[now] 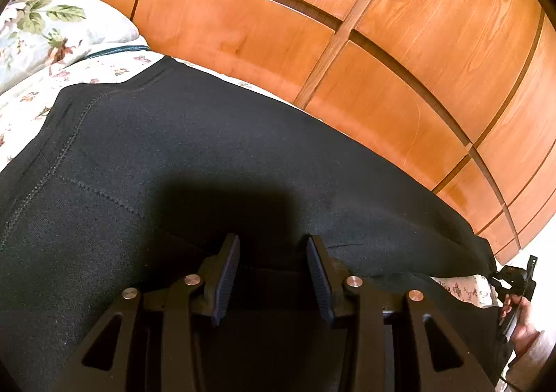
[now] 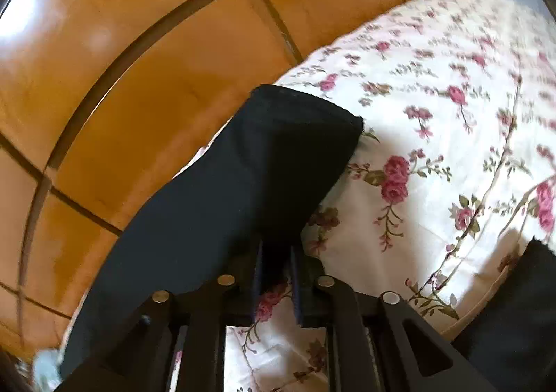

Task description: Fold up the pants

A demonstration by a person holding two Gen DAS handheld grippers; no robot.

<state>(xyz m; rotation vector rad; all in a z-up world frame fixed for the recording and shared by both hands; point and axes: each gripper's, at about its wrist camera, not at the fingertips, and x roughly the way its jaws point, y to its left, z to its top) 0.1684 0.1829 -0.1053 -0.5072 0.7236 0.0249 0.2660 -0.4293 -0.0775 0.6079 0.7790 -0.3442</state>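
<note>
- Left gripper (image 1: 272, 253): jaws apart, nothing between pads, poised over black pants (image 1: 208, 149).
- Right gripper (image 2: 276, 265): jaws nearly closed, pinching edge of pants leg (image 2: 243, 176).
- Pants spread on floral bedsheet (image 2: 434, 149), beside wooden wardrobe (image 1: 382, 44); floral pillow (image 1: 52, 31) near waistband.
- No legible labels or writing.

Glossy orange-brown wooden wardrobe panels (image 1: 382, 44) walling the bed's far edge, leaf-print pillow (image 1: 41, 27) blocking far left, open rose-print white bedspread (image 2: 451, 149) free to the right
</note>
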